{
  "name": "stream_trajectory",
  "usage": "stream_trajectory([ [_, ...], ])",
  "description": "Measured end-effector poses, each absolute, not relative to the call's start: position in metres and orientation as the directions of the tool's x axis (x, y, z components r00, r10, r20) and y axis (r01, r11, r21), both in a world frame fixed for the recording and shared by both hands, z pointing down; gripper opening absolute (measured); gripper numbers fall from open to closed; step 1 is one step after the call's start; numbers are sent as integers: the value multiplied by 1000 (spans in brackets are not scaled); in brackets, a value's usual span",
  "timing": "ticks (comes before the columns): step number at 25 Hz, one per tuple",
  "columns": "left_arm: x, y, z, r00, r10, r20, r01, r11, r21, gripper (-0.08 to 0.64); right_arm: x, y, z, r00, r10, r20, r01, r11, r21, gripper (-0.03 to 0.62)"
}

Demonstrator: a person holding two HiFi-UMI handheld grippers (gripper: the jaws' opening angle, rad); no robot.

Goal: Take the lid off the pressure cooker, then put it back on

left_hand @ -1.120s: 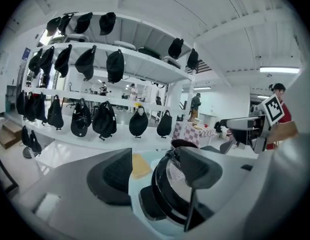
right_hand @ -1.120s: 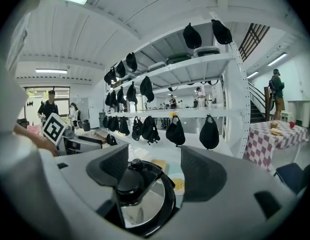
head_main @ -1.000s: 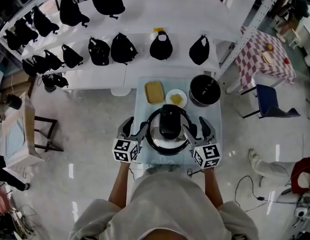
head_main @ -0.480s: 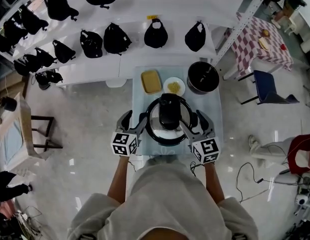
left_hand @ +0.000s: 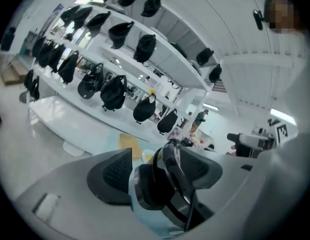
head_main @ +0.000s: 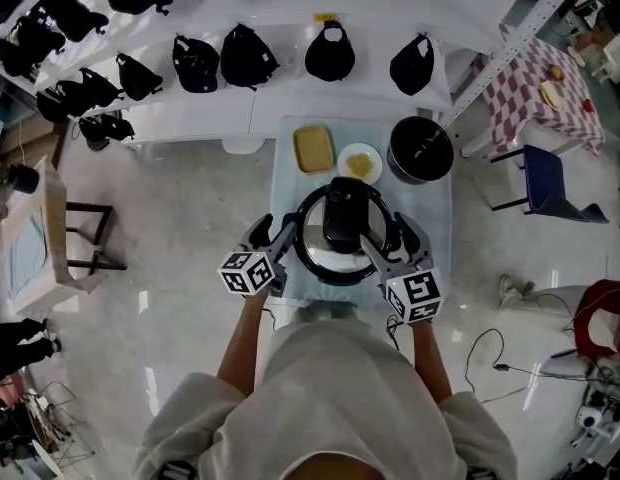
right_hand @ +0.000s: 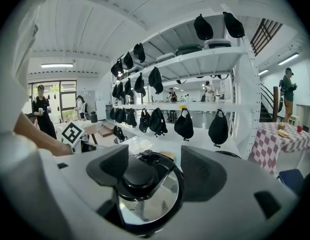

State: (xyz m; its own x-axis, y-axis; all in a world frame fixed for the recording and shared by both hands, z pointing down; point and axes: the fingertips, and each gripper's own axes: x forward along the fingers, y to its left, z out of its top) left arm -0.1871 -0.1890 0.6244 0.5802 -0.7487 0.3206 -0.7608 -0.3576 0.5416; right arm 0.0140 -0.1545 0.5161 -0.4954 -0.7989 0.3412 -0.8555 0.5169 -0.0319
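Note:
The pressure cooker (head_main: 308, 260) stands on the small pale-blue table (head_main: 290, 168), its steel lid (head_main: 335, 259) on it with a black handle (head_main: 342, 218) across the top. My left gripper (head_main: 273, 240) is at the lid's left edge and my right gripper (head_main: 395, 243) at its right edge; one right finger (head_main: 375, 252) reaches over the rim. In the left gripper view the lid's dark rim (left_hand: 171, 181) lies between wide-apart jaws. In the right gripper view the lid (right_hand: 145, 196) also sits between the spread jaws. Both grippers look open.
Behind the cooker are a yellow tray (head_main: 313, 148), a white plate of yellow food (head_main: 360, 162) and a black pot (head_main: 420, 150). White shelves with black bags (head_main: 248, 56) run along the back. A chequered table (head_main: 550, 93) and blue chair (head_main: 542, 183) stand to the right.
Both grippers have drawn in closer to the lid's two sides, and a right finger now overlaps the rim. The lid has stayed on the cooker. The head camera has shifted slightly.

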Motion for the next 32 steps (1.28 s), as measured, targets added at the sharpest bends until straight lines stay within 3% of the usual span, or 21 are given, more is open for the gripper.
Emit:
stream_trajectory([
  [8, -191, -192, 651, 582, -789, 196, -515, -171, 840, 281, 15, -155, 522, -513, -781, 356, -842, 539, -31, 304],
  [17, -187, -193, 670, 573, -817, 64, -202, -65, 977, 256, 10, -155, 521, -527, -769, 362, -830, 557, -24, 304],
  [21, -191, -191, 682, 577, -807, 121, -254, -37, 966, 202, 6, -154, 521, -537, -760, 366, -822, 569, -26, 305],
  [25, -189, -193, 686, 586, -798, 138, -263, -26, 964, 83, -1, -153, 522, -561, -735, 380, -801, 598, -27, 304],
  [32, -189, -193, 686, 592, -796, 122, -242, -32, 970, 79, -22, -150, 536, -632, -608, 480, -688, 725, 13, 304],
])
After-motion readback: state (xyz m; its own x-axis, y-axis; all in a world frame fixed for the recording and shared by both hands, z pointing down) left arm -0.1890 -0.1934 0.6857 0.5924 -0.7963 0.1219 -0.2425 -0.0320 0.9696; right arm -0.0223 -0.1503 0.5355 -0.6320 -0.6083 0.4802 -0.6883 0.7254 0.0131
